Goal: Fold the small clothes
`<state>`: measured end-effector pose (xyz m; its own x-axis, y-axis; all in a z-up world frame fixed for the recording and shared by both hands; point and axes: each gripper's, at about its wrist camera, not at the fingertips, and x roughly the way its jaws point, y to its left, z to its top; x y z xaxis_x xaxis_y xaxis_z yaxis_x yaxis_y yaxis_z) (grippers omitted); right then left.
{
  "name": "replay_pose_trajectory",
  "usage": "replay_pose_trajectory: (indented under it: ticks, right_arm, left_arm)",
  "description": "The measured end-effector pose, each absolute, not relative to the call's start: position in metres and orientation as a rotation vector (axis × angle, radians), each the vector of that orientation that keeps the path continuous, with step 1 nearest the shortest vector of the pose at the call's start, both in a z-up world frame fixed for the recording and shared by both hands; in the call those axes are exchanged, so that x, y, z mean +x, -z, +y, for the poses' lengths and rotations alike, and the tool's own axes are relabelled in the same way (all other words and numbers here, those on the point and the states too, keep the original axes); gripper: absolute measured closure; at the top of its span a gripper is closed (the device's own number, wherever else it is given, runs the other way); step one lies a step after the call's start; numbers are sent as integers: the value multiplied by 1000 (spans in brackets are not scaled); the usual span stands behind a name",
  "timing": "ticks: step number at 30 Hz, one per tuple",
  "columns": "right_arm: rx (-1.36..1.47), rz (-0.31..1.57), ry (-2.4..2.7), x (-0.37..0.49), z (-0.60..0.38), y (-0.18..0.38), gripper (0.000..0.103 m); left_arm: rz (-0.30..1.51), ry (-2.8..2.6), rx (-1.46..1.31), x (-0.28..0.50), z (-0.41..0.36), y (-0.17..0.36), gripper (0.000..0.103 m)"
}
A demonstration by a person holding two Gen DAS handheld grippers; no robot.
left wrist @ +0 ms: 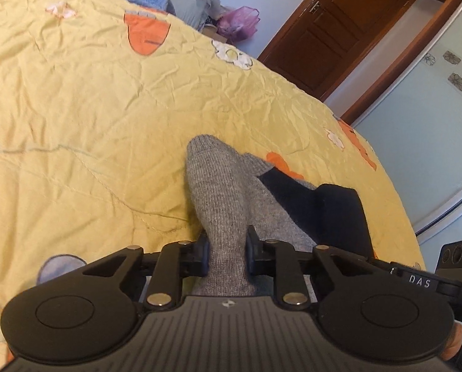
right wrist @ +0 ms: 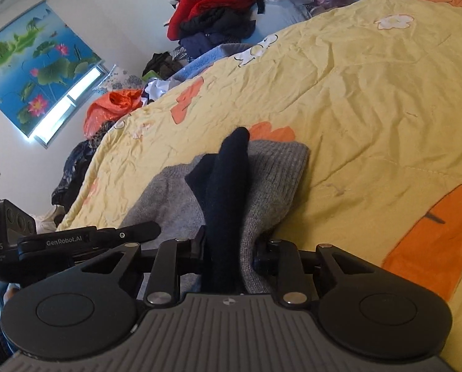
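Two grippers are clamped on one grey ribbed knit garment (left wrist: 221, 192) with dark navy trim (right wrist: 227, 186), on the yellow quilted bedspread (left wrist: 91, 108). Left gripper (left wrist: 226, 252) pinches grey knit, right gripper (right wrist: 229, 249) pinches navy and grey together. Folding looks barely underway: the cloth sits bunched, no neat fold showing yet.

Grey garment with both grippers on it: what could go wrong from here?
1. The right gripper pinches dark navy fabric together with the grey garment; the layers may slip apart or fold unevenly.
2. The left gripper grips a bunched ridge of grey knit, which could set a crooked crease.
3. The wrinkled yellow quilt may snag the knit if dragged.
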<state>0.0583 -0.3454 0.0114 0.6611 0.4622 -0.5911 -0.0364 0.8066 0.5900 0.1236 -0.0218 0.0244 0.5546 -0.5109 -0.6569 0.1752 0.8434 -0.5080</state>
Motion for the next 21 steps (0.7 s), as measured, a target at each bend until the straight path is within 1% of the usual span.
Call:
replay_pose_trajectory:
  ticks: [8, 13, 15, 16, 17, 18, 19, 20, 21]
  right_arm:
    - [684, 742, -435, 75, -305, -37, 74]
    - [773, 753, -474, 102, -274, -33, 74]
    - [776, 772, -428, 112, -266, -23, 68]
    - [761, 788, -378, 116, -264, -18, 57]
    - [750, 809, -332, 119, -264, -14, 42]
    - [737, 831, -303, 117, -266, -14, 36]
    - [719, 840, -302, 111, -269, -13, 27]
    - [701, 835, -320, 102, -272, -16, 24]
    - [680, 826, -340, 91, -276, -19, 24]
  left_arm:
    - [841, 358, -346, 127, 22, -57, 84]
    - [837, 257, -318, 142, 59, -62, 84]
    - [846, 212, -280, 147, 66, -54, 84]
    - [855, 203, -280, 146, 70, -51, 84]
    - [858, 211, -295, 143, 75, -50, 84]
    - [855, 233, -323, 136, 80, -50, 84]
    - [840, 272, -352, 125, 85, -50, 83]
    - [826, 308, -372, 112, 88, -50, 77]
    - [821, 330, -386, 99, 90, -47, 71]
